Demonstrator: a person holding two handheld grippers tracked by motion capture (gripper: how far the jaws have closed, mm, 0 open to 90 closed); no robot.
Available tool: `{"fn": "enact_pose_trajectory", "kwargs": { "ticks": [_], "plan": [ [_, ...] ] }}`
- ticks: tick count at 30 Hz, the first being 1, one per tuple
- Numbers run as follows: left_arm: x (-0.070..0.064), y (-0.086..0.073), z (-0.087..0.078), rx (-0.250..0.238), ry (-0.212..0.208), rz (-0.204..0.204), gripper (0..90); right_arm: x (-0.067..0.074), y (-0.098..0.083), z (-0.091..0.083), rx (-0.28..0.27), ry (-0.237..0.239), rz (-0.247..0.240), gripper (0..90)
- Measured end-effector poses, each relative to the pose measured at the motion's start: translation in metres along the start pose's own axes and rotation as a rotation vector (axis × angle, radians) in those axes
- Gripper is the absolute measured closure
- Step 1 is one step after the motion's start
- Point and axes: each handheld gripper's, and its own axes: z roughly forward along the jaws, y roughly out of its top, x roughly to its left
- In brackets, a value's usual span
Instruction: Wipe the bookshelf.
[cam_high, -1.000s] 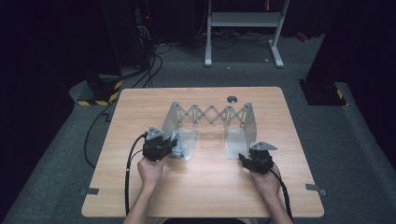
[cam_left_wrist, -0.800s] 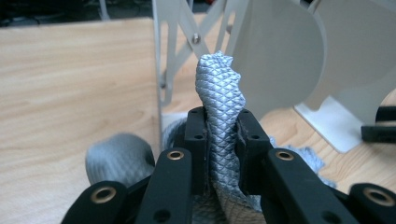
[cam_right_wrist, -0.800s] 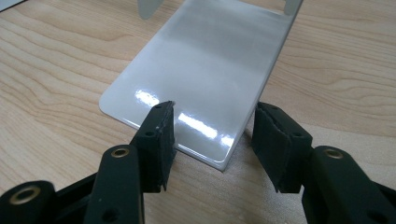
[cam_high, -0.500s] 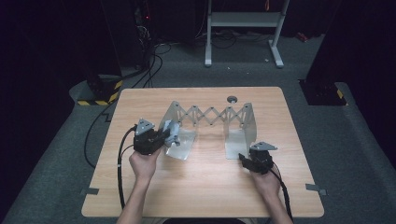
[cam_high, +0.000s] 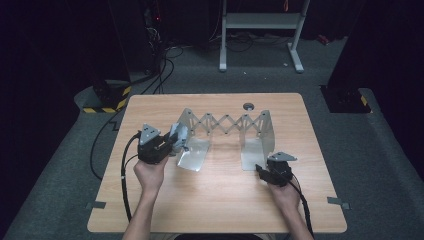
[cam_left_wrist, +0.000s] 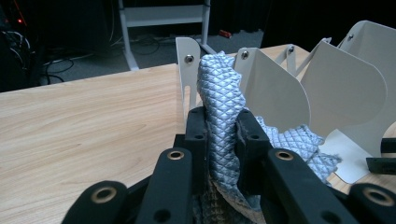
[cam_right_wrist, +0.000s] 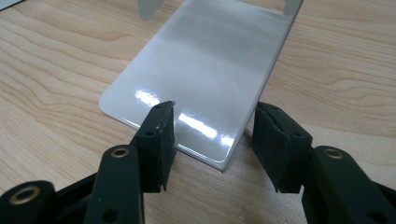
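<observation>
The high view looked forward and down on the whole tabletop (cam_high: 215, 200). Each claw camera sat low and close: the left faced the rack (cam_left_wrist: 275, 88), the right its base plate (cam_right_wrist: 205, 70); all shared that rack.

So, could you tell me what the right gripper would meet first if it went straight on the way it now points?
Most likely the rack's white base plate. The right gripper stands open with the plate's near corner between its jaws, one jaw over the plate, the other over the table. Whether the jaw touches the plate is unclear.
</observation>
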Motion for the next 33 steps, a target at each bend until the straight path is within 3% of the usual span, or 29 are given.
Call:
{"fn": "enact_pose_trajectory", "kwargs": {
  "ticks": [8,28,33],
  "plan": [
    [0.004,-0.013,-0.004,-0.005,-0.011,-0.046,77.8,0.0,0.0,0.0,0.0,0.001,0.0,49.3],
    [0.002,-0.051,0.026,0.115,0.018,-0.056,78.6,0.0,0.0,0.0,-0.001,0.0,-0.002,49.3],
    [0.005,-0.062,0.033,0.145,0.025,-0.074,78.7,0.0,0.0,0.0,-0.001,0.0,-0.001,49.3]
  ]
}}
